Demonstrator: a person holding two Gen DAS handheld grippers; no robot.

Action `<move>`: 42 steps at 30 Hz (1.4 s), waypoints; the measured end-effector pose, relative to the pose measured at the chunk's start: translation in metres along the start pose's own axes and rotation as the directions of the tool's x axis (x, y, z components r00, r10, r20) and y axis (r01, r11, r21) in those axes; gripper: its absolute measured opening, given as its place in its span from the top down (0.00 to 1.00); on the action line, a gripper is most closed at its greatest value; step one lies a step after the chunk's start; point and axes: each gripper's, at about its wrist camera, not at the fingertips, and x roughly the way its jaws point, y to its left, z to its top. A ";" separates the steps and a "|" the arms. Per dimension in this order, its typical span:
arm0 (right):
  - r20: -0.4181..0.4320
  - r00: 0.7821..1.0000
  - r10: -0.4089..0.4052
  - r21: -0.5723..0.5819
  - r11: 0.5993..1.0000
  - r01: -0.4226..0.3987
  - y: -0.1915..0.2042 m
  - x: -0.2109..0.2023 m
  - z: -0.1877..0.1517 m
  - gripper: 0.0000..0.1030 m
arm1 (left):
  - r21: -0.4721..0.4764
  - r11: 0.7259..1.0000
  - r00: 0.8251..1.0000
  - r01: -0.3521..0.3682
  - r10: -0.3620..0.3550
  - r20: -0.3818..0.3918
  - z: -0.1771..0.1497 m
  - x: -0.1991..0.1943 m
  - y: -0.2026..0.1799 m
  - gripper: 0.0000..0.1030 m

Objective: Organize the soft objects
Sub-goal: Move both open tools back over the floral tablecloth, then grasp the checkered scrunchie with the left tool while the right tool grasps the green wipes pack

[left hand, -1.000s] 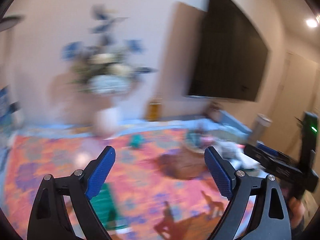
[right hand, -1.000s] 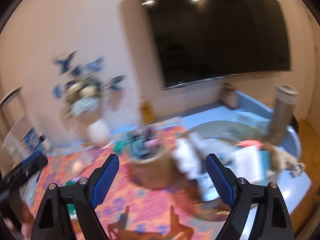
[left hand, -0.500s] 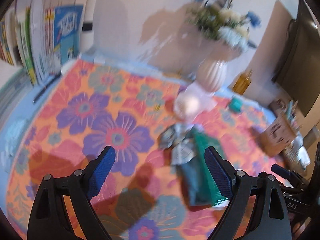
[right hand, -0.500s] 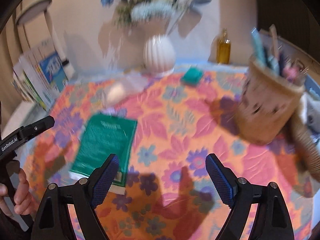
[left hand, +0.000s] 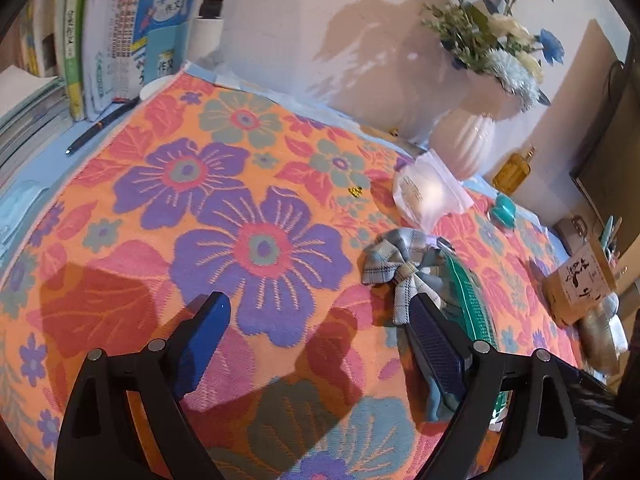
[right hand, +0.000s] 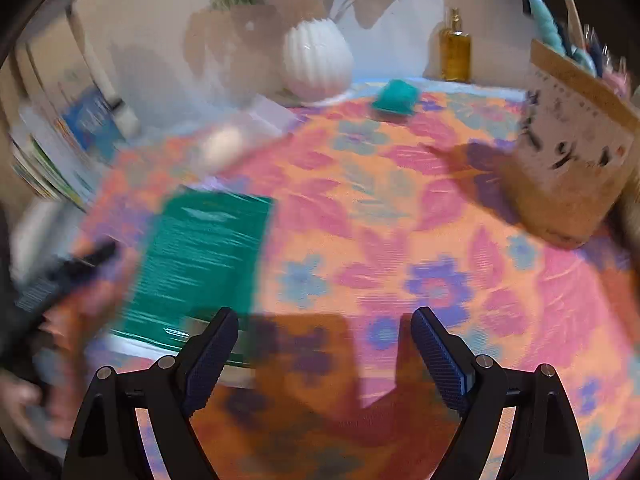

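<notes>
A plaid blue-grey cloth bow (left hand: 400, 268) lies on the flowered tablecloth (left hand: 224, 216), against a green book (left hand: 472, 304). My left gripper (left hand: 320, 320) hangs open above the cloth, its right finger just in front of the bow. A clear plastic pouch (left hand: 428, 196) with something white inside lies beyond the bow. In the blurred right wrist view my right gripper (right hand: 324, 340) is open over the tablecloth (right hand: 400, 216), with the green book (right hand: 204, 256) to its left. The pouch (right hand: 236, 140) and a small teal soft item (right hand: 396, 96) lie farther back.
A white ribbed vase (left hand: 468, 140) with flowers and an amber bottle (left hand: 514, 172) stand by the wall. Books (left hand: 120, 32) stand at the left with a pen (left hand: 100, 126). A cork-coloured box (right hand: 572, 152) with pens is at right. A hand (right hand: 36, 360) holds the other gripper at left.
Both views swung down from the wall, television and vase to the tabletop. Both grippers came lower over the cloth; in the last half second they shifted only slightly. Jaws stayed open.
</notes>
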 end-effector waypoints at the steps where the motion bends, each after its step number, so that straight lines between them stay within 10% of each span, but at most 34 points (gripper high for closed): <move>1: 0.009 0.999 0.048 0.016 0.999 -0.048 0.004 -0.004 0.002 0.15 | -0.004 1.000 1.000 0.006 -0.006 -0.006 0.000 0.001 0.001 0.12; 11: -0.001 0.998 0.067 -0.121 0.990 -0.066 0.084 0.018 0.002 0.09 | -0.095 0.994 0.995 -0.050 0.058 0.081 -0.001 -0.014 0.017 0.12; 14: 0.003 0.999 -0.040 -0.175 0.984 0.040 0.098 0.030 0.006 0.09 | -0.045 0.998 0.996 -0.051 0.054 0.071 -0.001 -0.012 0.009 0.12; 24: -0.006 0.980 -0.198 -0.030 0.980 0.197 0.036 0.027 0.012 0.09 | 0.015 0.999 0.998 -0.041 0.040 0.058 -0.003 -0.011 -0.001 0.12; 32: -0.021 0.985 -0.174 -0.052 0.984 0.173 0.024 0.038 0.020 0.10 | 0.022 1.000 1.000 0.017 -0.017 -0.011 -0.002 -0.002 -0.002 0.12; 38: 0.022 0.986 -0.168 -0.107 0.980 0.169 0.031 0.033 0.013 0.44 | 0.069 0.996 0.995 0.063 -0.057 -0.086 -0.005 0.005 -0.014 0.12; 42: 0.038 0.987 -0.159 -0.070 0.984 0.161 0.014 0.023 0.011 0.49 | 0.071 0.993 0.990 0.095 -0.088 -0.107 0.000 0.003 -0.026 0.12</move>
